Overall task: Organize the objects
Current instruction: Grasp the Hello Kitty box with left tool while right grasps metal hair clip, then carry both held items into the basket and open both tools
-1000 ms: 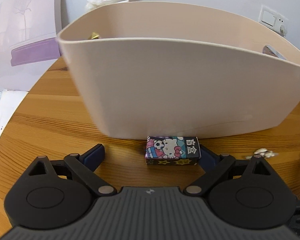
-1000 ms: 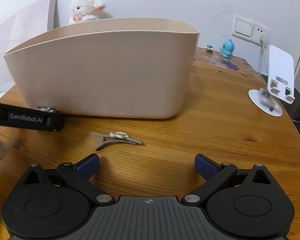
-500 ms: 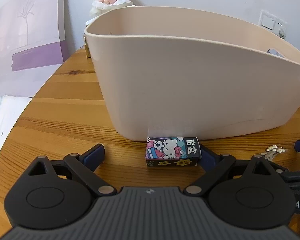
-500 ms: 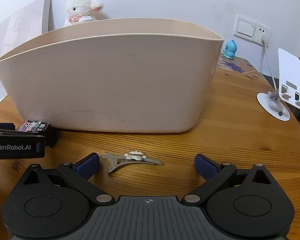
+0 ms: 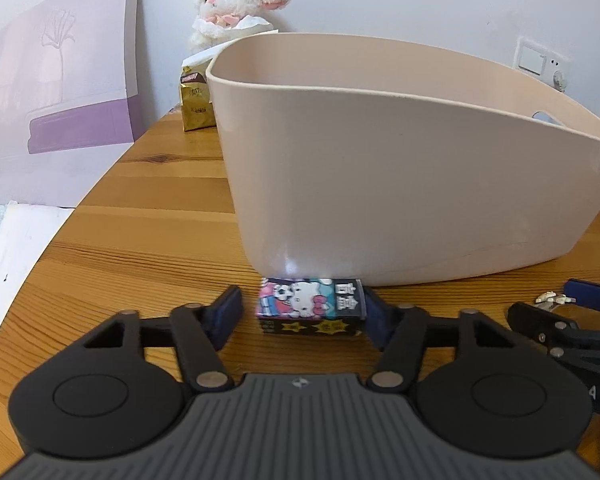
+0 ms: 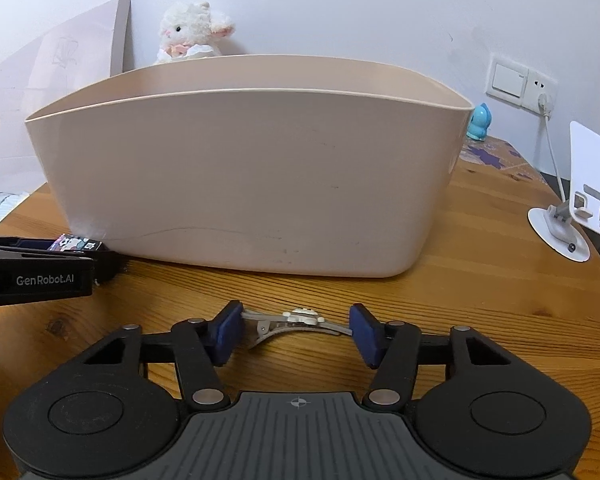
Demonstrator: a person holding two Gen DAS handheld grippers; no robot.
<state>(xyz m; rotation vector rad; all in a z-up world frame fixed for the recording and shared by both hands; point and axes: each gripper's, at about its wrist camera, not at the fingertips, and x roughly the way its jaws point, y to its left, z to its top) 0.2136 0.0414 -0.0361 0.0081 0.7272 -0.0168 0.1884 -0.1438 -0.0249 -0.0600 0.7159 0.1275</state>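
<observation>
A beige plastic tub point(image 5: 400, 184) stands on the round wooden table point(image 5: 140, 224); it also shows in the right wrist view point(image 6: 252, 184). A small Hello Kitty box point(image 5: 310, 311) lies against the tub's base. My left gripper point(image 5: 300, 312) is open around it, right pad touching the box's end, left pad a little apart. The box also shows in the right wrist view point(image 6: 74, 243). A silver hair clip point(image 6: 296, 320) lies on the table between the pads of my right gripper point(image 6: 296, 334), which is open around it. The clip's end shows in the left wrist view point(image 5: 552, 298).
A plush lamb point(image 6: 192, 32) sits behind the tub by the wall. A gold packet point(image 5: 196, 100) stands left of the tub. A white phone stand point(image 6: 576, 200) and a blue figurine point(image 6: 478, 122) are at the right. A purple-and-white board point(image 5: 56, 92) leans at the left.
Both grippers have moved forward and closed partway: the left around the Hello Kitty box, the right around the hair clip. The left view has also swung, showing more of the tub's left end.
</observation>
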